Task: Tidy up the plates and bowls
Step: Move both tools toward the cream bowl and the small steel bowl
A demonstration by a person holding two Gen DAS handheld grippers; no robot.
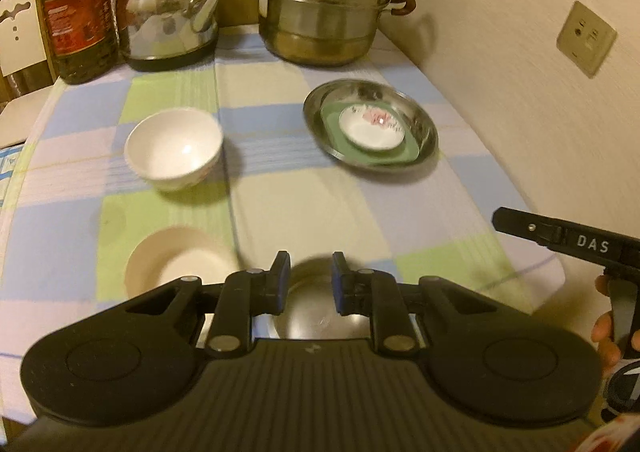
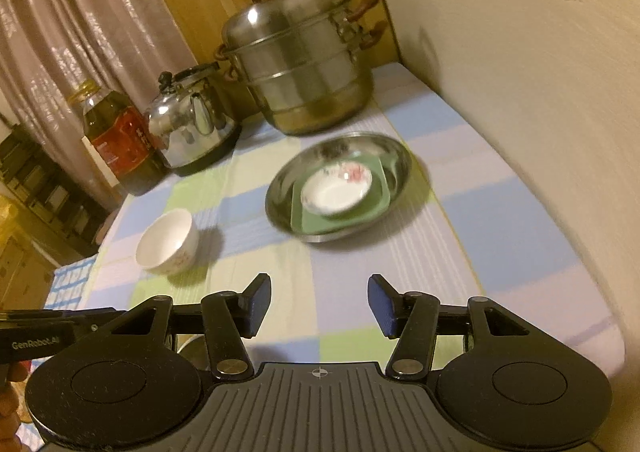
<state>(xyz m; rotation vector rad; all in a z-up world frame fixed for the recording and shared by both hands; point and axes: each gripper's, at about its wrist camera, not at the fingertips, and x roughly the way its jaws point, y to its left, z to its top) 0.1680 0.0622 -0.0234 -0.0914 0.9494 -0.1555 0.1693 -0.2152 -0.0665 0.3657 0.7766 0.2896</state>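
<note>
A checked cloth (image 1: 280, 192) covers the table, with a tall steamer pot (image 1: 324, 12), a kettle (image 1: 168, 20) and an oil bottle (image 1: 76, 12) along the back. Near the wall a steel plate (image 1: 424, 120) holds a green dish (image 1: 360, 156) with a small flowered saucer (image 1: 370, 128) on it. The white bowl (image 1: 174, 150) stands apart to the left. The left gripper (image 1: 310, 280) hangs narrowly parted and grasps nothing; the right gripper (image 2: 320, 304) is spread wide, also empty.
</note>
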